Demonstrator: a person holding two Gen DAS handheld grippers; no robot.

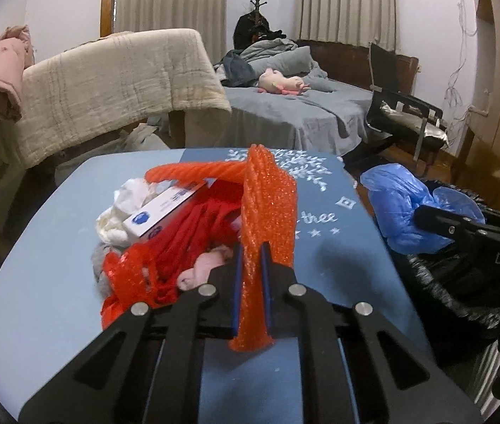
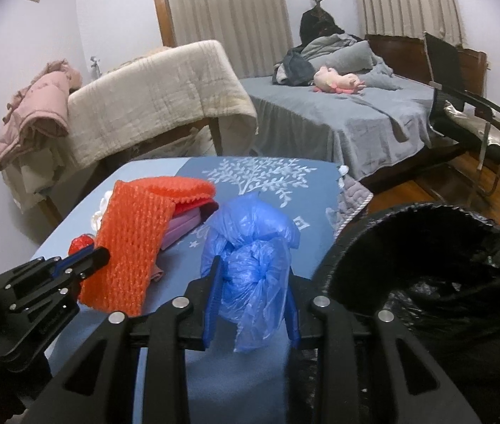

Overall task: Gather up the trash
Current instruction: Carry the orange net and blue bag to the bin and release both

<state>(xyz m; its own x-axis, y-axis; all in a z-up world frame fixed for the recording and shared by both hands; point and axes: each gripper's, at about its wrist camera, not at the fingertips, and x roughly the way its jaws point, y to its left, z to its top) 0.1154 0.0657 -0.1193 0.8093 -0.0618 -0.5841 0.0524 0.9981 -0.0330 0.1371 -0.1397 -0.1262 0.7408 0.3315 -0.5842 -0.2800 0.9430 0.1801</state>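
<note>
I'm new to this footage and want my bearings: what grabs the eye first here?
The left claw pinches a bright orange foam net upright over the trash pile on the blue table. The right claw clamps a crumpled blue plastic bag, beside the black-lined trash bin at the table's right.

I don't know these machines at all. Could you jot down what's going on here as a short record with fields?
Setting: bedroom, blue table
Left gripper: shut on orange foam net
Right gripper: shut on crumpled blue plastic bag
Bin: black-lined trash bin, right of the table, open
Still on table: white box, red netting, white tissue
Background: bed with pink plush toy
</note>
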